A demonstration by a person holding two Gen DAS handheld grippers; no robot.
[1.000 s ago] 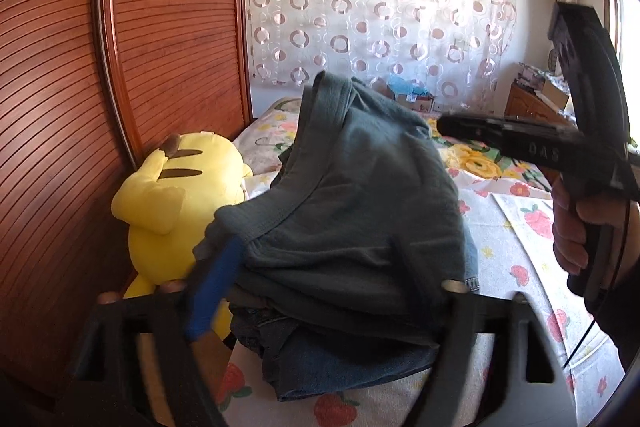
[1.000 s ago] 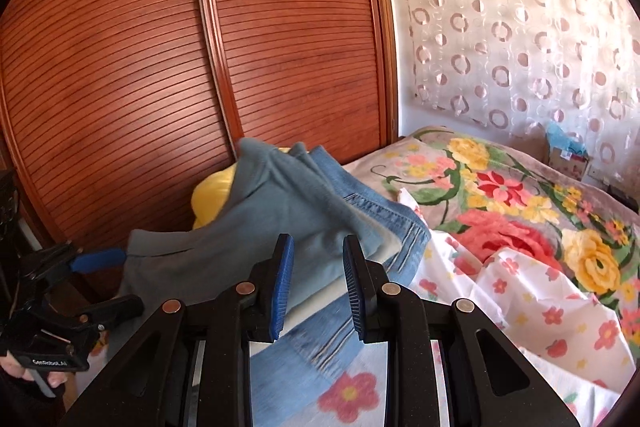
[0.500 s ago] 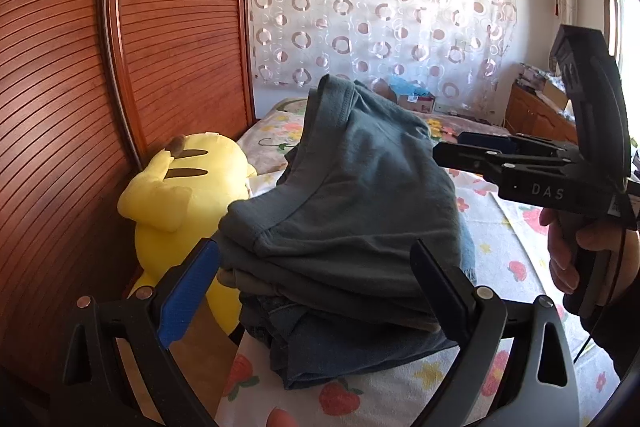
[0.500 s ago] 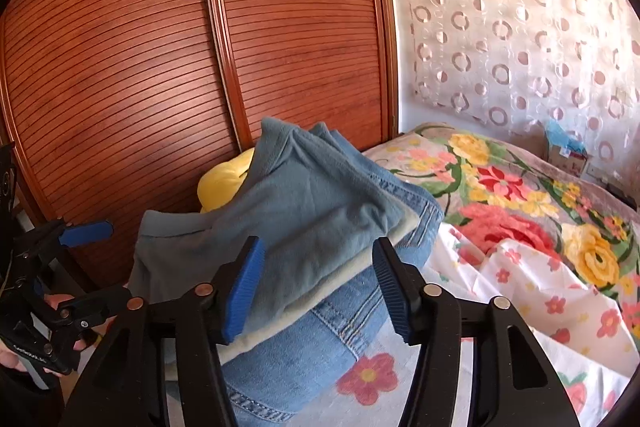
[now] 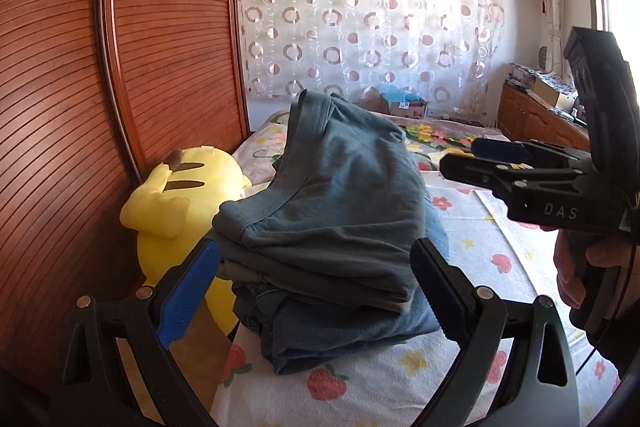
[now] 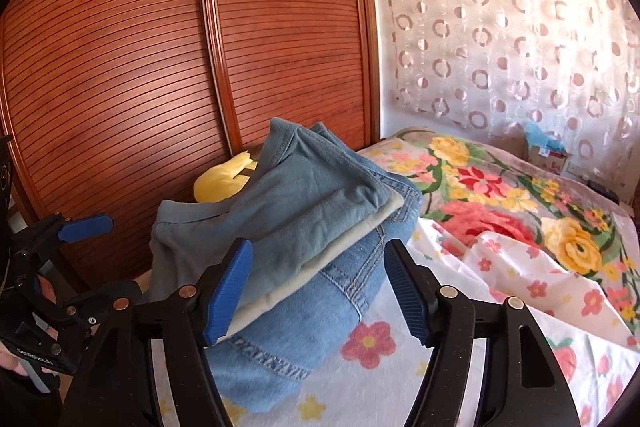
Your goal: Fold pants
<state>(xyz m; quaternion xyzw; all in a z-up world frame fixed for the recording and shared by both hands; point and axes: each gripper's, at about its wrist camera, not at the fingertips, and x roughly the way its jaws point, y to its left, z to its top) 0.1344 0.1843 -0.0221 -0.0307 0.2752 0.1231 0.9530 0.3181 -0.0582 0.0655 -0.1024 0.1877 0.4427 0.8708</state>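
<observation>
Near the bed's [image 6: 372, 379] wardrobe-side edge the folded pants [image 5: 332, 211] sit atop a stack, their long axis running away toward the curtain, straight ahead of the spread, empty left gripper [image 5: 316, 291], which looks nearer than the likewise spread right gripper [image 6: 316, 291].

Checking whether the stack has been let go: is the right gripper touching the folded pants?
Apart. In the right wrist view the right gripper is open, its blue pads clear of the folded pants.
</observation>
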